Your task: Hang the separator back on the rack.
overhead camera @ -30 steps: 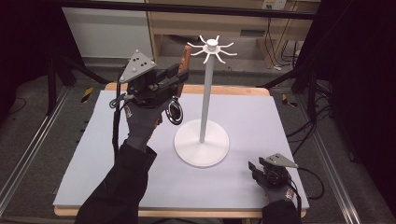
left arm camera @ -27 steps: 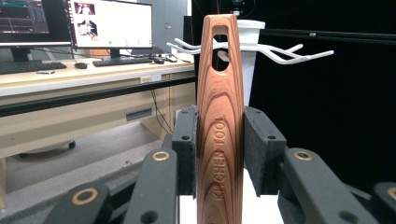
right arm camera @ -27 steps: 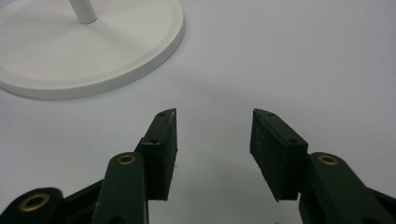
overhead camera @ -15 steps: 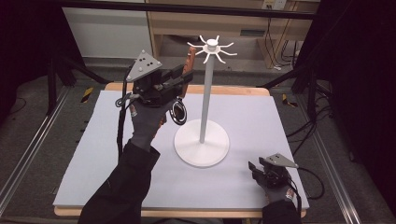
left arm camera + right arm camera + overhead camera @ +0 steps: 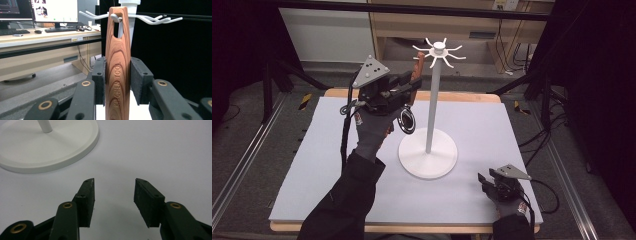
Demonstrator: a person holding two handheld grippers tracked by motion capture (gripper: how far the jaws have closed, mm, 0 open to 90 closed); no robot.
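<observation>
My left gripper [image 5: 412, 85] is shut on the wooden handle of a kitchen tool [image 5: 417, 65], held upright beside the top of the white hook stand [image 5: 430, 110]. In the left gripper view the pads [image 5: 100, 80] press both sides of the handle [image 5: 118, 57], and the rounded tip of one white hook [image 5: 116, 17] sits in the slot at the handle's top. The tool's dark round head [image 5: 407, 121] hangs below the hand. My right gripper [image 5: 484, 179] rests on the mat at the front right, jaws apart around nothing [image 5: 114, 192].
The stand's round base [image 5: 428, 155] sits mid-table on a pale lilac mat [image 5: 312, 165]; its edge [image 5: 50, 150] lies just beyond my right jaws. Several other hooks [image 5: 452, 55] fan out at the top. Desks and monitors stand behind the table.
My left gripper has carried the handle slightly right, closer to the stand's hooks. The right gripper has not moved.
</observation>
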